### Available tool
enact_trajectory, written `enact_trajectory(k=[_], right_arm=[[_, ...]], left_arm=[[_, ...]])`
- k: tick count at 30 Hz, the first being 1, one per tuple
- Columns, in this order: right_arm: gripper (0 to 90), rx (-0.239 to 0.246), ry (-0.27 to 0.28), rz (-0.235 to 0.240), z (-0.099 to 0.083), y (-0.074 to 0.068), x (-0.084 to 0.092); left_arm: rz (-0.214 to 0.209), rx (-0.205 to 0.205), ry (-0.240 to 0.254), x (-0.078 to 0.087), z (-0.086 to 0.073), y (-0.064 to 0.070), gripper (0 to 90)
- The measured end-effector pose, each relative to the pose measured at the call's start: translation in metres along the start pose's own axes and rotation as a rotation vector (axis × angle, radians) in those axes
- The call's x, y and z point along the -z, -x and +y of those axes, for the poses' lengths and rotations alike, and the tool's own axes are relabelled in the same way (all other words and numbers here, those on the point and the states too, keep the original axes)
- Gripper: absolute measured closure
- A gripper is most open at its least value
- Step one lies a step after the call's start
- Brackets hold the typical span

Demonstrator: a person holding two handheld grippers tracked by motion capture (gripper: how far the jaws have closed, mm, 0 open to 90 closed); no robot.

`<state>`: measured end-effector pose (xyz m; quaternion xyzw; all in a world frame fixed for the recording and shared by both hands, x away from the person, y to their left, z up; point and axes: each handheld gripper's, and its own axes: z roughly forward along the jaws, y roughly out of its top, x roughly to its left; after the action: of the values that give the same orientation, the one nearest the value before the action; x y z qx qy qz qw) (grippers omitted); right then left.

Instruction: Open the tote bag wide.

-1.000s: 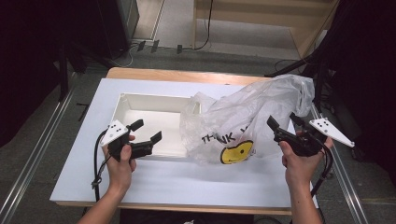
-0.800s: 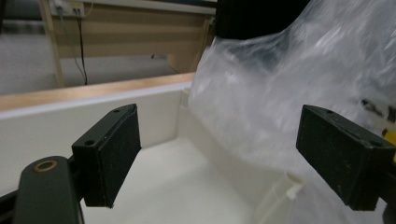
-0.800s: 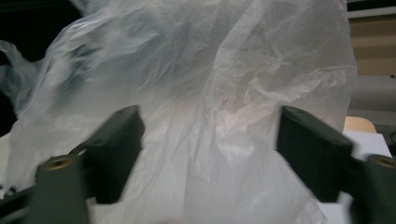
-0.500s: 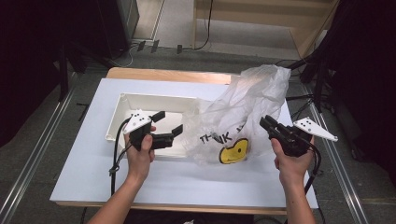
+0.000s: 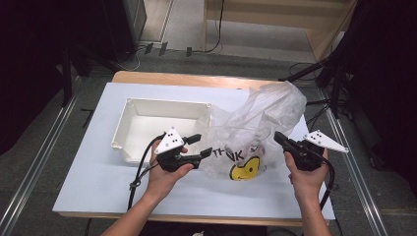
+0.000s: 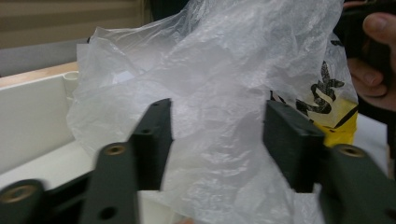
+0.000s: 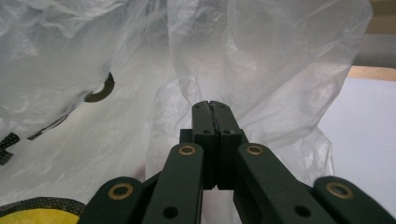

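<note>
A clear plastic bag [image 5: 255,123] with black print and a yellow smiley lies crumpled on the white table, its left part over the corner of a white tray [image 5: 167,102]. My left gripper [image 5: 204,145] reaches into the bag's left side. In the left gripper view its jaws [image 6: 217,135] have just been closing and stand half apart, with loose bag film [image 6: 210,70] between them and the pads not pressing it. My right gripper [image 5: 279,138] is at the bag's right edge. In the right gripper view its jaws [image 7: 215,105] are shut together, and the film [image 7: 261,46] puckers at their tips.
The white tray [image 6: 32,107] looks empty and stands left of centre on the white tabletop [image 5: 98,187]. A wooden strip [image 5: 187,78] runs along the far table edge. Metal rails flank both sides. The other hand [image 6: 373,56] shows behind the bag.
My left gripper moved right from beside the tray into the bag and its jaws narrowed. My right gripper's jaws closed on the bag's right edge, and the bag bunched upward.
</note>
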<state>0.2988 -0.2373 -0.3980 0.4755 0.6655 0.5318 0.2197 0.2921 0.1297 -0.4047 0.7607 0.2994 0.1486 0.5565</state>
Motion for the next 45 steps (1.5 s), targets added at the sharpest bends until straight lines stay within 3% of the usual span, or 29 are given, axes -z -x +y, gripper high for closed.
enact_trajectory(k=[8,14,19,20,22,24,28,31,35,41,45], right_arm=[[90.0,-0.001,-0.031,-0.036,-0.007,0.008,-0.003],[90.0,-0.046,-0.061,-0.070,-0.014,0.022,-0.006],[89.7,-0.089,-0.056,-0.090,-0.016,0.028,-0.004],[86.6,-0.070,-0.052,-0.087,-0.016,0.030,-0.003],[76.2,-0.087,-0.025,-0.080,-0.014,0.030,0.000],[67.5,-0.058,0.011,-0.055,-0.011,0.027,0.004],[50.5,-0.010,0.085,-0.053,-0.002,0.019,0.014],[39.4,-0.021,0.128,-0.024,0.005,0.013,0.021],[24.4,-0.005,0.191,-0.043,0.015,0.005,0.030],[17.0,-0.035,0.280,-0.075,0.024,0.002,0.044],[15.5,-0.008,0.330,-0.069,0.031,0.000,0.052]], left_arm=[[-0.024,0.023,-0.033,-0.008,-0.008,0.004,77.3],[-0.054,0.009,-0.073,-0.015,-0.015,0.010,82.0],[-0.062,0.003,-0.101,-0.021,-0.021,0.014,82.7],[-0.063,0.004,-0.104,-0.022,-0.022,0.015,82.6],[-0.060,0.006,-0.112,-0.025,-0.024,0.017,82.4],[-0.059,0.002,-0.121,-0.026,-0.025,0.018,81.7],[-0.049,0.004,-0.124,-0.028,-0.027,0.020,80.4],[-0.046,0.006,-0.127,-0.029,-0.027,0.020,79.8],[-0.041,0.004,-0.134,-0.031,-0.029,0.021,79.9],[-0.035,0.011,-0.156,-0.035,-0.034,0.022,80.8],[-0.029,0.011,-0.177,-0.038,-0.037,0.022,81.9]])
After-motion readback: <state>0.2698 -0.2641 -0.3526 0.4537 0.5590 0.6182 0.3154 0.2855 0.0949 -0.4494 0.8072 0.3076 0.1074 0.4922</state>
